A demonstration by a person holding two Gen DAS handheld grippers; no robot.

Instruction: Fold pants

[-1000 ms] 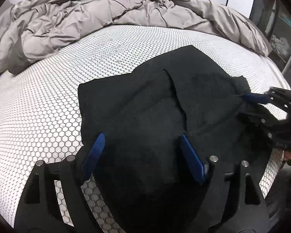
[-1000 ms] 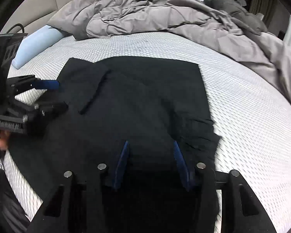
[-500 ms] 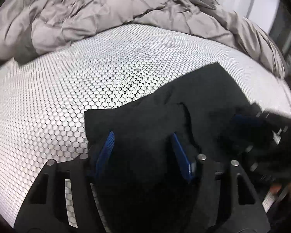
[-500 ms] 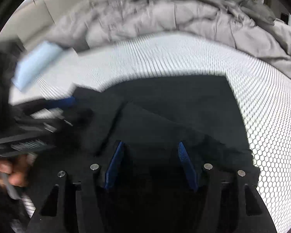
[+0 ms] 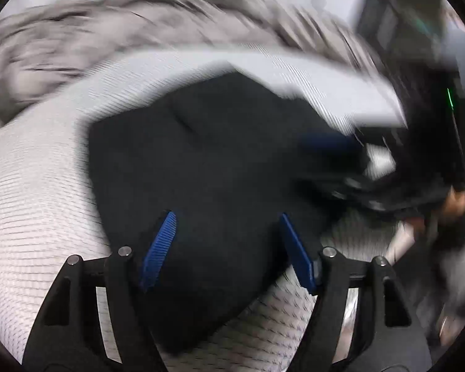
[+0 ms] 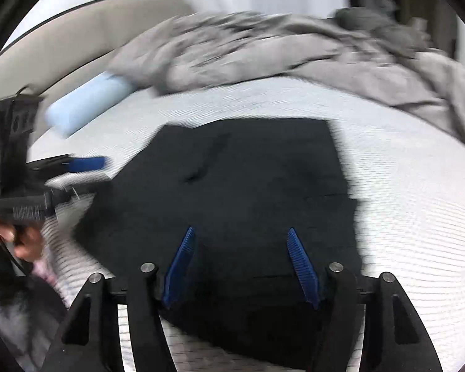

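The black pants (image 5: 207, 167) lie folded flat on the white honeycomb mattress (image 5: 34, 192); in the right wrist view (image 6: 248, 183) they form a rough rectangle. My left gripper (image 5: 226, 232) is open and empty, hovering over the pants' near edge. My right gripper (image 6: 241, 248) is open and empty above the pants' near part. Each gripper shows in the other's view, the right one (image 5: 334, 145) at the right and the left one (image 6: 86, 164) at the left, both beside the pants' edges. Both views are motion-blurred.
A rumpled grey duvet (image 6: 279, 52) is heaped across the far side of the bed. A light blue pillow (image 6: 86, 105) lies at the far left by the beige headboard (image 6: 77, 31). Dark furniture (image 5: 418, 31) stands beyond the bed's right edge.
Both grippers have pulled back and lifted away from the pants, which now lie lower and farther off in both views. The fingers stay open. The pants have not moved.
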